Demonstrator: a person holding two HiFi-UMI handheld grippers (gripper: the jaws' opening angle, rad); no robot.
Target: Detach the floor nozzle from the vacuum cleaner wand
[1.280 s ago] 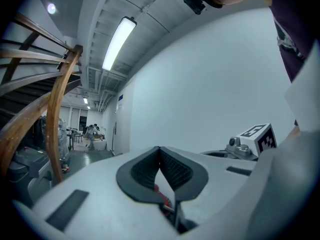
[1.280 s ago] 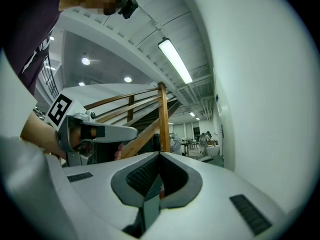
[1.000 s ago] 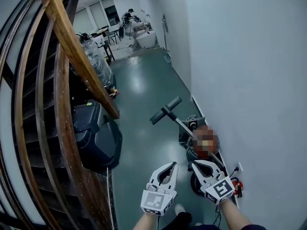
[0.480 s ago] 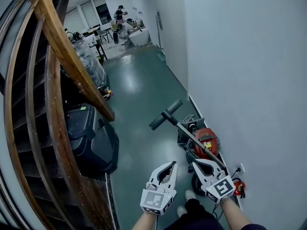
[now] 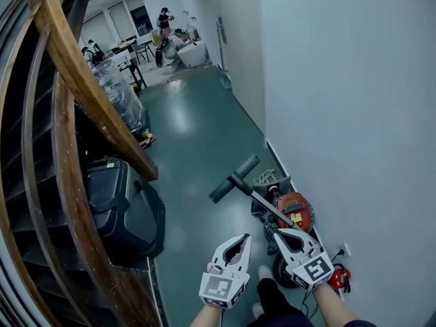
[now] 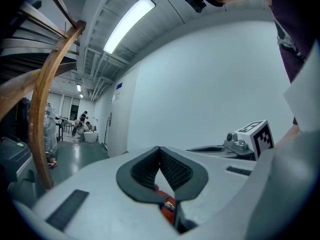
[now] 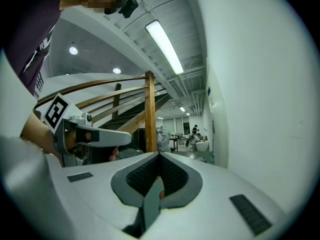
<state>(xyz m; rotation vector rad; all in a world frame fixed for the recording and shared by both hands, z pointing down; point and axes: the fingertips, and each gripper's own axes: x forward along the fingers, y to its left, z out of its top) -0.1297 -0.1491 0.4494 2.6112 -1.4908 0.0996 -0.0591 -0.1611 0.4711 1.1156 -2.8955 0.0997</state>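
- Green floor (image 5: 197,135) runs beside a white wall (image 5: 354,114); a wooden stair railing (image 5: 88,87) fills the left of the head view.
- We hold the left gripper (image 5: 242,239) and right gripper (image 5: 278,232) at lower centre, each with jaws pressed together on nothing.
- We see the vacuum cleaner (image 5: 296,210) against the wall at lower right. Its wand (image 5: 262,201) slants up-left to the floor nozzle (image 5: 234,178), which sits above both grippers in the frame.

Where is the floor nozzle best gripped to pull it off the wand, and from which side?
Probably the left half of the floor nozzle, away from the wall. It is a long narrow bar across the far end of the wand, so come from above, jaws across its width; that side has open floor.
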